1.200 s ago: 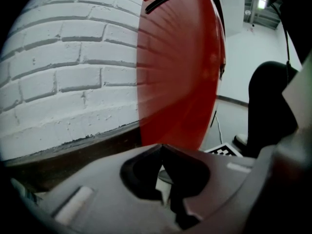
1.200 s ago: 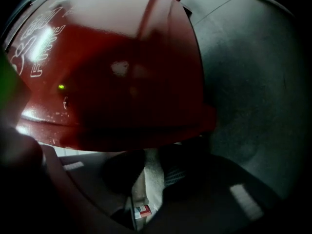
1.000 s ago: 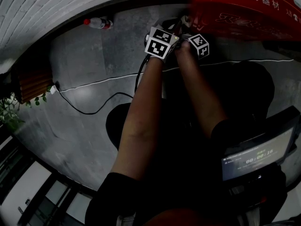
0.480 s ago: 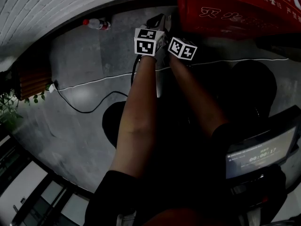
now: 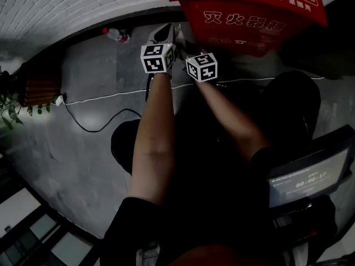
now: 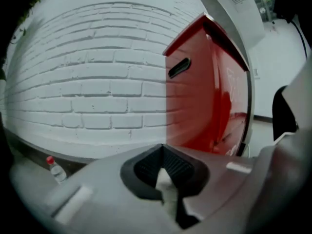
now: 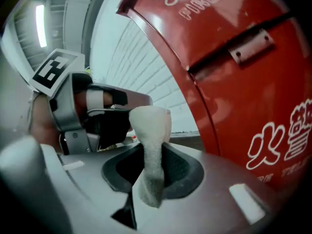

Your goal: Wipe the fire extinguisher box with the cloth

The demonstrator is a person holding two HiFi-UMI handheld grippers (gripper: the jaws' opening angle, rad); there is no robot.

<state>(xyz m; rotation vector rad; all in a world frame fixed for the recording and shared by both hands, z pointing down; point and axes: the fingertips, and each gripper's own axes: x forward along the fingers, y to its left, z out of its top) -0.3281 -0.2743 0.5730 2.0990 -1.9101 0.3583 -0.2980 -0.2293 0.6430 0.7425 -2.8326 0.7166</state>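
The red fire extinguisher box (image 5: 244,15) stands against the white brick wall, with white characters on its front. Both grippers are held close together at its left end. My left gripper (image 6: 165,172) is shut on a small fold of the white cloth (image 6: 165,186); the box's side with a dark handle slot (image 6: 178,67) lies ahead to the right. My right gripper (image 7: 152,167) is shut on a thick twisted roll of the cloth (image 7: 151,140), close beside the box's front (image 7: 243,82). The left gripper (image 7: 92,116) shows just behind that roll.
A plastic bottle with a red cap (image 5: 115,34) lies at the foot of the brick wall (image 5: 66,4). A black cable (image 5: 100,126) runs across the grey floor. A wooden bench (image 5: 39,87) and a plant (image 5: 11,107) are at the left; a lit screen (image 5: 305,176) is at the lower right.
The two grippers have moved left and up, staying together. The red box now shows lower and more fully in the head view.
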